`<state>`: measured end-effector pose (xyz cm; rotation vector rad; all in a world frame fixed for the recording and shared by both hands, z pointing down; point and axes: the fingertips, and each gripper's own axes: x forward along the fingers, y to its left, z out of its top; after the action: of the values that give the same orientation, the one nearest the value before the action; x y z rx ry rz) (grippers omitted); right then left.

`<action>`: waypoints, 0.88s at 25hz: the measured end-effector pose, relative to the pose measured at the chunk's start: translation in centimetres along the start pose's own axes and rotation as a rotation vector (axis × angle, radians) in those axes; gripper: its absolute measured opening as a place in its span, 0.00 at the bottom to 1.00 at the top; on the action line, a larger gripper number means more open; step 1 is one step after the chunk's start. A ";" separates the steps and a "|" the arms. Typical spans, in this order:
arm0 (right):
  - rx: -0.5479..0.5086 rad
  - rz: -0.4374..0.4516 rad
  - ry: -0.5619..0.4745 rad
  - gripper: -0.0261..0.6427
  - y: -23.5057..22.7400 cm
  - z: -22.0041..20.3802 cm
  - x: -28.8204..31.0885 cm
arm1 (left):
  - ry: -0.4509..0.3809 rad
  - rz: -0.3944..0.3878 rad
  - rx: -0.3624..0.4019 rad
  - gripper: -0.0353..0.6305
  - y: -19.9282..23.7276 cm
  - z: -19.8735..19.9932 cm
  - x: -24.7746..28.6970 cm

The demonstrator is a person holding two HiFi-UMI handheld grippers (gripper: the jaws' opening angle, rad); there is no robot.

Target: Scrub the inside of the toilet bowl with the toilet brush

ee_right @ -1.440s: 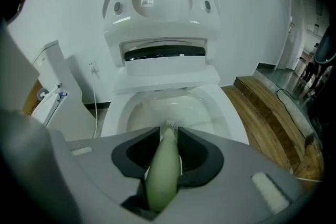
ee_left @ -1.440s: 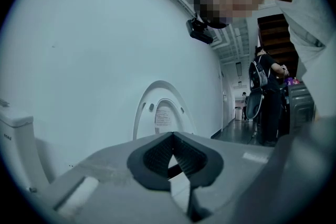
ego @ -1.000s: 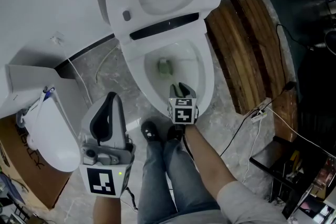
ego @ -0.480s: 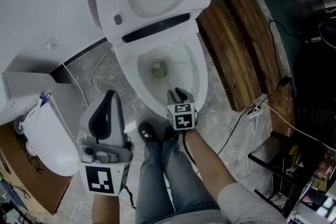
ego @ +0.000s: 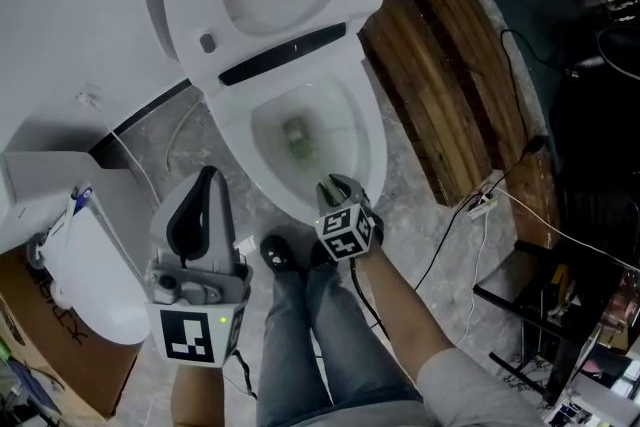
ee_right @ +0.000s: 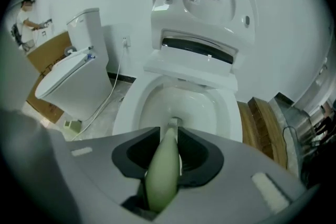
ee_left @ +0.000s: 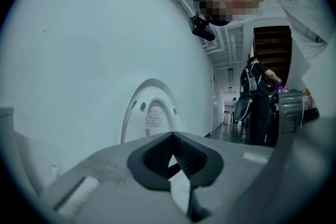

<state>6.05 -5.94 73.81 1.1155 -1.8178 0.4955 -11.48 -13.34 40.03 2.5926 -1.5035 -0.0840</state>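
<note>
The right tongs were clamped on the pale green handle of the toilet brush, whose head lay deep inside the toilet bowl; the left tongs were closed, empty, left of the bowl

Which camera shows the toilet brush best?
The right gripper view: the toilet brush shows whole, its pale green handle clamped in the right gripper, its head down in the toilet bowl. The head view shows it small, partly behind that gripper. The left gripper view shows none of it.
</note>
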 end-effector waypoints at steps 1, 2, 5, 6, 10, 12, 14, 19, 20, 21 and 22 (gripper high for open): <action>-0.036 -0.001 0.005 0.19 0.1 -0.1 -0.1 | -0.010 -0.009 -0.006 0.06 -0.1 0.2 0.1; -0.074 -0.002 0.010 0.19 0.2 -0.2 -0.1 | -0.019 -0.017 -0.012 0.06 -0.2 0.4 0.2; -0.190 -0.009 0.025 0.19 0.4 -0.6 -0.3 | -0.030 -0.030 -0.017 0.06 -0.5 0.5 0.3; -0.219 -0.012 0.029 0.19 0.4 -0.8 -0.3 | -0.030 -0.032 -0.018 0.06 -0.5 0.5 0.4; -0.264 -0.020 0.035 0.19 -0.3 -1.1 -0.5 | 0.002 -0.014 -0.008 0.06 -0.5 -0.1 0.6; -0.284 -0.021 0.035 0.20 -0.8 -1.1 -0.5 | 0.012 -0.010 0.007 0.06 -0.7 -0.3 0.7; -0.324 -0.015 0.036 0.20 -1.1 -1.1 -0.5 | 0.015 -0.003 0.012 0.06 -0.9 -0.4 0.8; -0.400 0.010 0.037 0.20 -1.7 -0.9 -0.3 | 0.022 0.038 0.010 0.06 -1.4 -0.5 1.1; -0.407 0.013 0.034 0.20 -1.9 -0.7 -0.3 | 0.022 0.044 0.009 0.06 -1.5 -0.5 1.1; -0.411 0.015 0.028 0.20 -2.1 -0.5 -0.3 | 0.023 0.049 0.009 0.06 -1.6 -0.5 1.2; -0.414 0.017 0.021 0.19 -2.3 -0.3 -0.2 | 0.023 0.055 0.008 0.06 -1.8 -0.5 1.2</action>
<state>8.17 -6.80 73.47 0.8072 -1.8064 0.1278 -9.29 -13.49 40.32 2.5477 -1.5686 -0.0419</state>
